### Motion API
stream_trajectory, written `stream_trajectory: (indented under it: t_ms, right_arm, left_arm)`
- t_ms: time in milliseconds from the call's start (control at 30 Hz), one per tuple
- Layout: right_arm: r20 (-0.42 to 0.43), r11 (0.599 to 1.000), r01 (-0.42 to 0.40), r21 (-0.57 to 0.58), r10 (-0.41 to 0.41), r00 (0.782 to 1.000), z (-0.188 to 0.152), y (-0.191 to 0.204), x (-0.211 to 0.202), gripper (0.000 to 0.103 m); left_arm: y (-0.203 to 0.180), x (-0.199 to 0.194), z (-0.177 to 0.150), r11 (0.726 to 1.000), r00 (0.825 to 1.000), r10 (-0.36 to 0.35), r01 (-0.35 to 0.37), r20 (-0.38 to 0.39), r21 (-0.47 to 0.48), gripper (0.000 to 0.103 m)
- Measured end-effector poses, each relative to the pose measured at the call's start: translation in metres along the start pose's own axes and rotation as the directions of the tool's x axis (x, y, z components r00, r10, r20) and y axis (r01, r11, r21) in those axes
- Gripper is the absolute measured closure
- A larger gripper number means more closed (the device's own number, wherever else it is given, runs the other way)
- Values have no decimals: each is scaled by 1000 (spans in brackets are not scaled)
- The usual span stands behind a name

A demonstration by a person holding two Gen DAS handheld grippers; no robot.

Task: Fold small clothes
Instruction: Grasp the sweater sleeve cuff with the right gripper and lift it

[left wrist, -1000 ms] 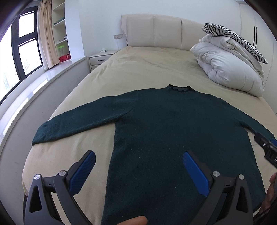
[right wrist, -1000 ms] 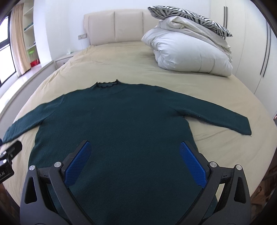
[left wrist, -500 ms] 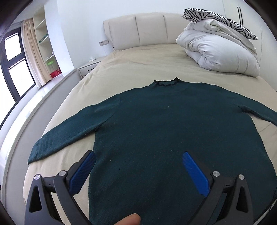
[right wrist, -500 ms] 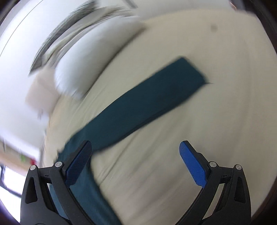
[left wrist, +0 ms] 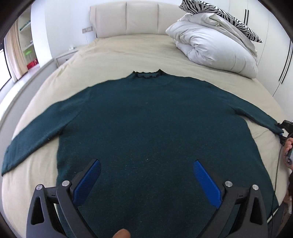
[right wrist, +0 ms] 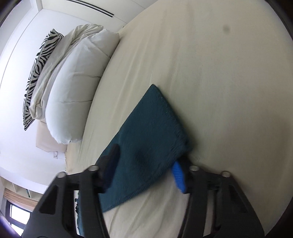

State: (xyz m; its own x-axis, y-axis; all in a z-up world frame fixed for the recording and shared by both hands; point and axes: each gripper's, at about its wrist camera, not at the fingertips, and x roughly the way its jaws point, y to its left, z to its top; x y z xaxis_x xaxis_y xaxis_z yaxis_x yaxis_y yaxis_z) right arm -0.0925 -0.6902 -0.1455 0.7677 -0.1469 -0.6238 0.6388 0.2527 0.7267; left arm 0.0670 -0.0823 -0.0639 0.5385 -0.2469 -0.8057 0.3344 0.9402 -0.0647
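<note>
The bed carries a beige sheet and serves as the folding area; a padded headboard stands at 12 o'clock, and a white duvet topped by a zebra-print pillow is stacked at 1 to 2 o'clock, well apart from the work zone so the garment has room to lie flat.

The dark green sweater lies face up and spread out — collar toward 12 o'clock, hem toward 6 o'clock, one sleeve extended toward 8 o'clock and the other toward 3 o'clock. This layout exposes both sleeves for inward folding.

The left tongs hover above the lower body of the sweater with the blue pads wide apart and nothing between them; judged from this pose, they wait as the supporting side.

The right tongs are rolled sideways at the cuff of the sleeve — one finger above the fabric, the other at its far edge. The jaws straddle the cuff end, but motion blur prevents telling whether they have closed on it. The likely purpose is to pinch the cuff and carry the sleeve across the body.
</note>
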Motion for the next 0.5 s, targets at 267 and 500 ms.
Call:
stream_trajectory:
  t_ms: [267, 500]
  right_arm:
    - [4, 975, 49, -215, -49, 999, -19, 69, 9, 91]
    - [-123, 817, -101, -568, 38, 992, -118, 214, 32, 91]
  left_arm:
    - [19, 10, -6, 994, 996, -73, 69, -51, -79, 0]
    - [78, 14, -9, 922, 970, -244, 226, -17, -314, 1]
